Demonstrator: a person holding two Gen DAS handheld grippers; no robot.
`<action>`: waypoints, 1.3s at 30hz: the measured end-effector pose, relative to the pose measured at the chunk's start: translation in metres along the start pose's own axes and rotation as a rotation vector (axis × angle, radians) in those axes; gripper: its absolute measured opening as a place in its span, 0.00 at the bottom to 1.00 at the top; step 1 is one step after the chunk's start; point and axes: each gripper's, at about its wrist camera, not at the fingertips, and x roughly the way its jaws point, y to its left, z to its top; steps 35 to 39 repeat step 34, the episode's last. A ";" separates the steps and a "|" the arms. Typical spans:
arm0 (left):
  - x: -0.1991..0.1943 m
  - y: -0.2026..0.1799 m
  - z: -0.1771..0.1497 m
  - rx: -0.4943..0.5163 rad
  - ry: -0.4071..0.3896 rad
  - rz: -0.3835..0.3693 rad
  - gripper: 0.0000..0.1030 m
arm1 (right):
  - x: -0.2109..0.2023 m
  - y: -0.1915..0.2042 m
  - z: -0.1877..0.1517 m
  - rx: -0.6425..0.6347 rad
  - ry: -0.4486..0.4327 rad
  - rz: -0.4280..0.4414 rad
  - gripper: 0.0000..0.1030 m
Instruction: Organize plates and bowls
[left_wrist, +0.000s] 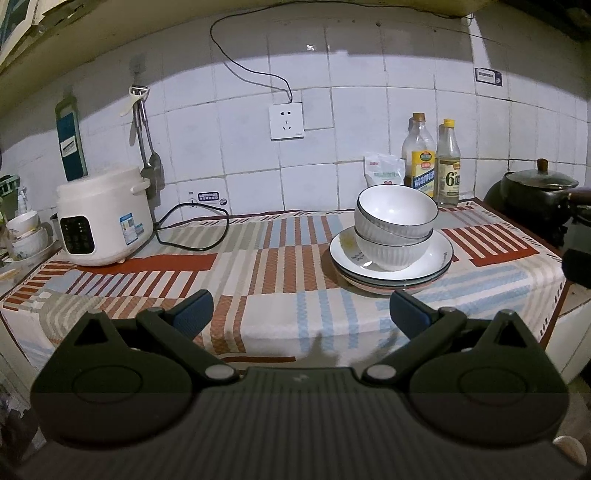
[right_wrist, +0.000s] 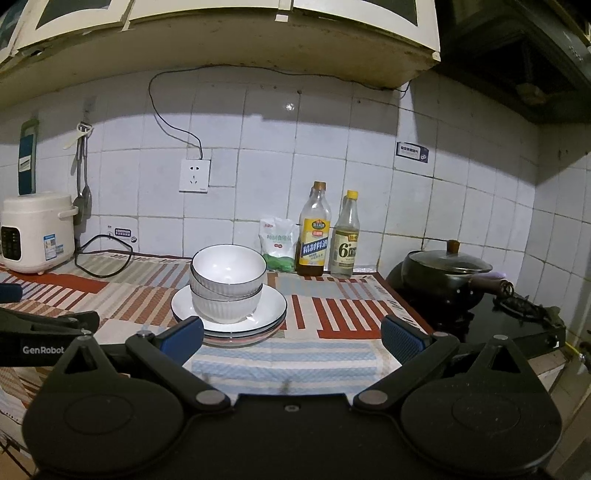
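Note:
Two white ribbed bowls (left_wrist: 395, 225) are nested one in the other and stand on a stack of plates (left_wrist: 439, 264) on the patterned cloth. The same bowls (right_wrist: 227, 284) and plates (right_wrist: 273, 306) show in the right wrist view. My left gripper (left_wrist: 301, 314) is open and empty, in front of and left of the stack, above the cloth. My right gripper (right_wrist: 291, 338) is open and empty, close in front of the plates, its left fingertip (right_wrist: 183, 338) near the plate rim. The left gripper's side (right_wrist: 44, 332) shows at the left of the right wrist view.
A white rice cooker (left_wrist: 103, 218) with a black cord (left_wrist: 192, 229) stands at the back left. Two bottles (left_wrist: 432, 162) and a white bag (left_wrist: 384, 170) stand against the tiled wall. A black lidded pot (right_wrist: 447, 277) sits on the stove at right. More bowls (left_wrist: 26, 232) are at far left.

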 end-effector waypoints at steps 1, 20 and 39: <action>0.000 0.000 0.000 -0.001 0.001 -0.005 1.00 | 0.000 0.000 0.000 0.003 0.001 0.001 1.00; 0.003 0.006 0.000 -0.019 0.011 -0.004 1.00 | 0.006 0.003 0.001 0.007 0.009 0.009 1.00; 0.003 0.008 0.001 -0.024 0.010 0.000 1.00 | 0.011 0.002 0.001 0.005 0.019 0.008 1.00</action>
